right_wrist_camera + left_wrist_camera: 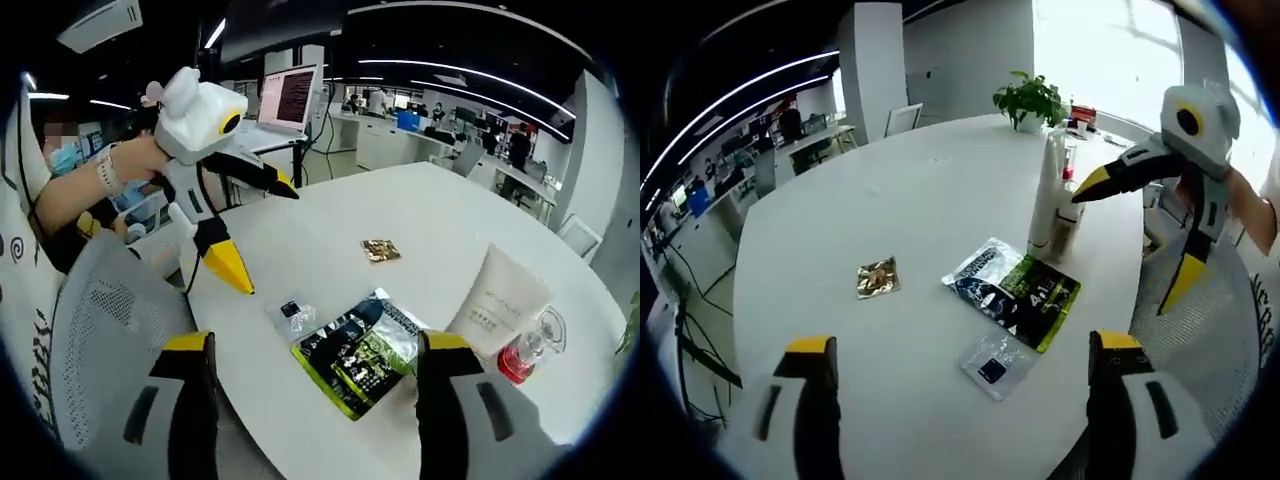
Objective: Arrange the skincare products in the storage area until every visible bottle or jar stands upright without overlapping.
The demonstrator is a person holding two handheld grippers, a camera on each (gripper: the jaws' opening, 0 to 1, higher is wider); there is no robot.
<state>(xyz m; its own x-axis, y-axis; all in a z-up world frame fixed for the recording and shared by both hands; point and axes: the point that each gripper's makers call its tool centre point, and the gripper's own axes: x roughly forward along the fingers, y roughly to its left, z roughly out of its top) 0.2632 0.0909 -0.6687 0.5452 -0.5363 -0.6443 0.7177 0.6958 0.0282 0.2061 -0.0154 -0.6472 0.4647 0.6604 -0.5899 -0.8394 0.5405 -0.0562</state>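
A tall white tube [1048, 190] stands upright on the white round table [890, 200], with a small clear bottle of red liquid [1068, 218] touching its right side. In the right gripper view the tube [497, 300] and the red bottle [525, 355] sit just right of my right gripper [318, 400], which is open and holds nothing. That gripper [1130, 243] enters the left gripper view from the right, one yellow tip close to the bottle. My left gripper [965, 400] is open over the table's near edge; a hand holds it [262, 235] at the left of the right gripper view.
A black and green foil packet [1015, 290], a small clear sachet [995, 365] and a gold sachet [878, 277] lie flat on the table. A potted plant [1030, 100] stands at the far edge. A grey mesh chair [100, 320] stands beside the table.
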